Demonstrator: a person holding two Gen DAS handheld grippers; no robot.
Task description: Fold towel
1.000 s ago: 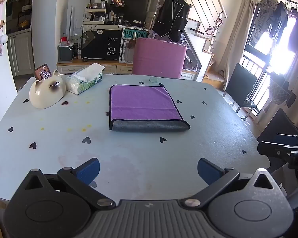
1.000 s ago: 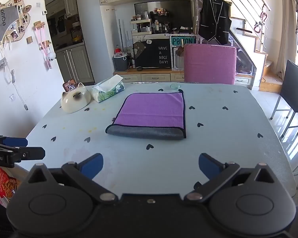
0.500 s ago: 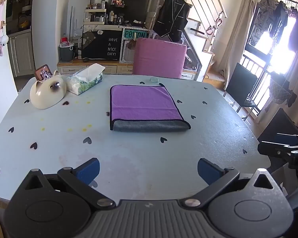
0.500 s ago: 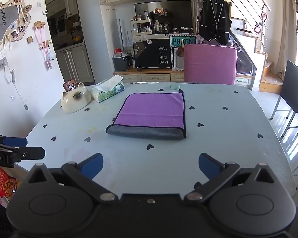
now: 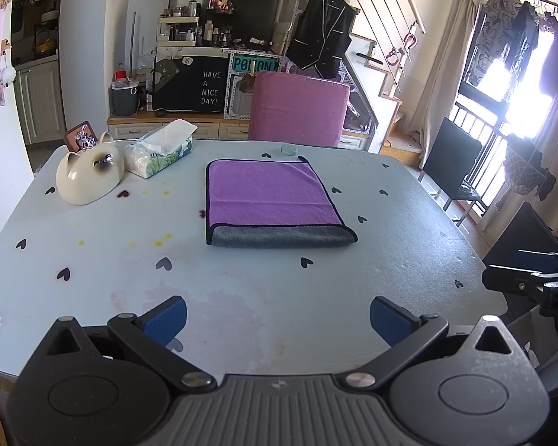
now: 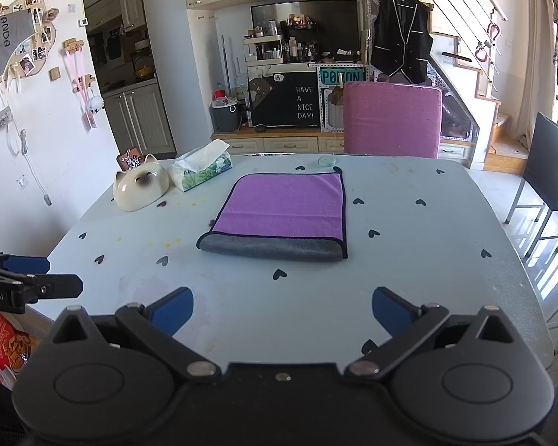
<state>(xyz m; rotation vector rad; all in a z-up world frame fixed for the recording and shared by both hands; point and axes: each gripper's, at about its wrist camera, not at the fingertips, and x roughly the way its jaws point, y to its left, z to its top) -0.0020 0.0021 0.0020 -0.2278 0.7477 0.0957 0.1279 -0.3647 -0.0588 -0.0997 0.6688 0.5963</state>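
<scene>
Lying folded mid-table, towel (image 5: 269, 200) well beyond open left claw (image 5: 277, 319)

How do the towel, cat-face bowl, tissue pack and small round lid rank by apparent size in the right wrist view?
1. towel
2. and 3. cat-face bowl and tissue pack: too alike to rank
4. small round lid

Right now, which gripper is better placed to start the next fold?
Neither clearly: the left gripper and right gripper are both open, near the table's near edge, well short of the towel.

Towel (image 5: 269, 193) matt cloth; cat bowl (image 5: 89, 174) glossy ceramic.
</scene>
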